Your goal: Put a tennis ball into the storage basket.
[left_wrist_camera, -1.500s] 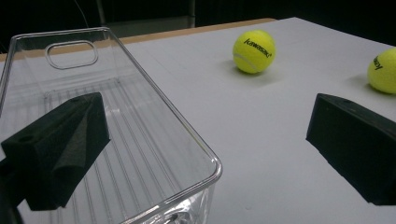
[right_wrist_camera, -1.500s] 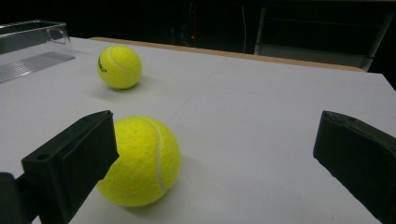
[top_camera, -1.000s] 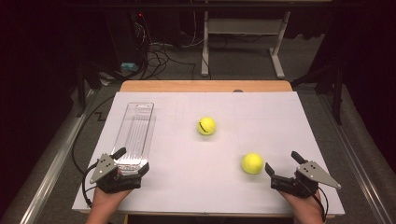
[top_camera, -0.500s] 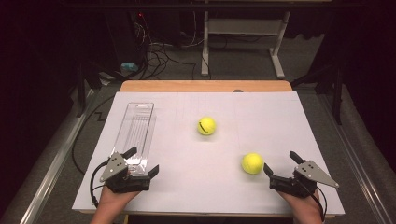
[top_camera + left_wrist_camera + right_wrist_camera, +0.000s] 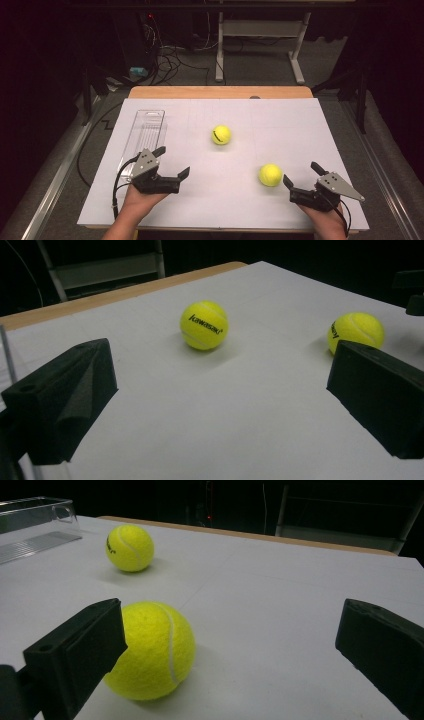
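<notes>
This looks like a lab or test room set up for recording, not a home. A wooden table (image 5: 215, 92) is covered with a plain white sheet (image 5: 280, 130) that reaches almost to its edges, and the room around it is kept dark. Beyond the far edge, loose cables (image 5: 167, 55) lie tangled on a grey carpeted floor (image 5: 260, 75) beside the white metal legs of a stand (image 5: 297, 50). Metal rails (image 5: 55, 175) run along the floor at either side.
</notes>
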The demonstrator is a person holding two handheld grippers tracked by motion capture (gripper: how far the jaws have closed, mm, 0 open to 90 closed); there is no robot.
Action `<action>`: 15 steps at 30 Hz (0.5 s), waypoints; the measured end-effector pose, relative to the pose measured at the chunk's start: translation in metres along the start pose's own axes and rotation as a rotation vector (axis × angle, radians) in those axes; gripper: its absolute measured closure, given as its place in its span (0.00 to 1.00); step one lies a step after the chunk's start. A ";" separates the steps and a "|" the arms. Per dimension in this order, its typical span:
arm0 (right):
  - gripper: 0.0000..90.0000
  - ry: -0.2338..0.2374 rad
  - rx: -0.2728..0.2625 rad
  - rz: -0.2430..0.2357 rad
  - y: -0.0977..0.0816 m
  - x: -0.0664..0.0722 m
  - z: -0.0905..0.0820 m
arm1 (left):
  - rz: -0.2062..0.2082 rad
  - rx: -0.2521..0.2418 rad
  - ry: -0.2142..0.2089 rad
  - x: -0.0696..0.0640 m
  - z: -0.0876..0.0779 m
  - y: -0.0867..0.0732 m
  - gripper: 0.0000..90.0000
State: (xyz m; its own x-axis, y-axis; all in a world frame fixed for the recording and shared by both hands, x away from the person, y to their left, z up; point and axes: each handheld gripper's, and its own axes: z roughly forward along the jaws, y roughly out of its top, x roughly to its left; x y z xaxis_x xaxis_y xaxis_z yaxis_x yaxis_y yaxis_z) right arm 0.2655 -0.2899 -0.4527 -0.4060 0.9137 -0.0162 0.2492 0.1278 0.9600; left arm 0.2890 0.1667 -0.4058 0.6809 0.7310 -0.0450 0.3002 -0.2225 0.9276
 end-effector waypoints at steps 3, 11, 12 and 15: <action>0.00 0.001 -0.002 -0.001 0.000 0.000 0.000 | 0.008 0.020 -0.011 -0.003 0.011 0.007 0.01; 0.00 0.004 0.001 -0.001 0.000 0.001 0.000 | 0.047 0.147 -0.059 -0.012 0.035 0.013 0.01; 0.00 0.004 0.002 -0.001 0.000 0.001 0.000 | 0.047 0.166 -0.062 -0.013 0.037 0.012 0.01; 0.00 0.006 0.005 0.002 -0.001 0.001 0.000 | 0.054 0.231 -0.077 -0.016 0.043 0.009 0.01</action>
State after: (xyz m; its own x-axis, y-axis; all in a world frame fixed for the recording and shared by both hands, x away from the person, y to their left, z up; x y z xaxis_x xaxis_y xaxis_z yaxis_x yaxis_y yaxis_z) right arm 0.2652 -0.2888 -0.4537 -0.4112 0.9115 -0.0125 0.2546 0.1280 0.9585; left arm 0.3098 0.1251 -0.4129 0.7466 0.6644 -0.0341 0.4004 -0.4079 0.8205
